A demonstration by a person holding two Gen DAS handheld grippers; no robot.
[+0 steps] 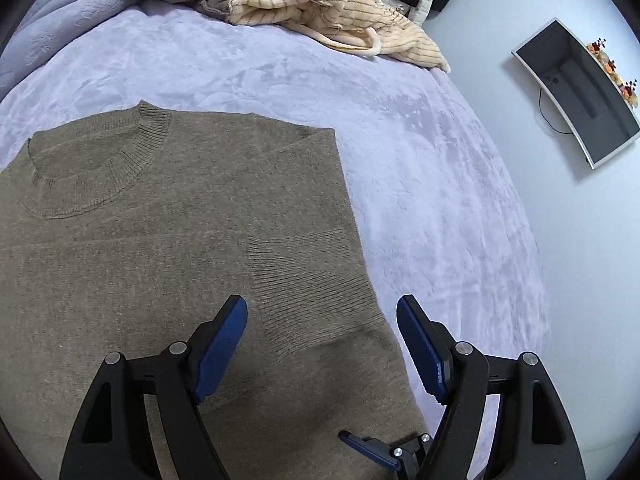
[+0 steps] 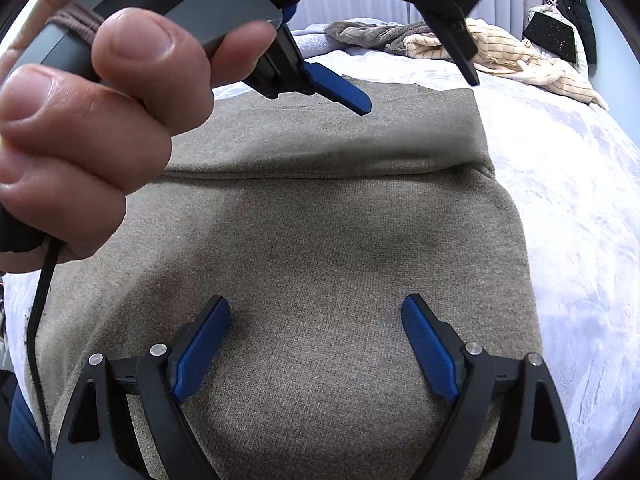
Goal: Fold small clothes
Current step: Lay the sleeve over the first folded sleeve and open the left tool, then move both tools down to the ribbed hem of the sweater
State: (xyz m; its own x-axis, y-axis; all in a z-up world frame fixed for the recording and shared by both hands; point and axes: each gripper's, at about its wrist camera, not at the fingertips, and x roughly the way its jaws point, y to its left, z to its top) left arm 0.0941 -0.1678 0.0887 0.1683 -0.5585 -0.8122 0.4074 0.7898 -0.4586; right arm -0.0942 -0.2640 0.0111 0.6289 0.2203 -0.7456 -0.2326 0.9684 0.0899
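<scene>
On the lavender-covered bed (image 1: pixel 400 160) a taupe knit sweater (image 1: pixel 160 248) lies flat, sleeves folded in, both the left gripper (image 1: pixel 322 312) and right gripper (image 2: pixel 316 312) hovering above with fingers spread and empty; soft, limp, light knit, probably best pinched at hem corners.

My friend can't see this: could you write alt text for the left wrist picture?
A grey-brown knitted sweater lies flat on a lavender plush bedspread, its sleeve folded in. The left gripper hovers above with jaws open and empty; crumpled cream-and-grey clothes sit beyond.
</scene>
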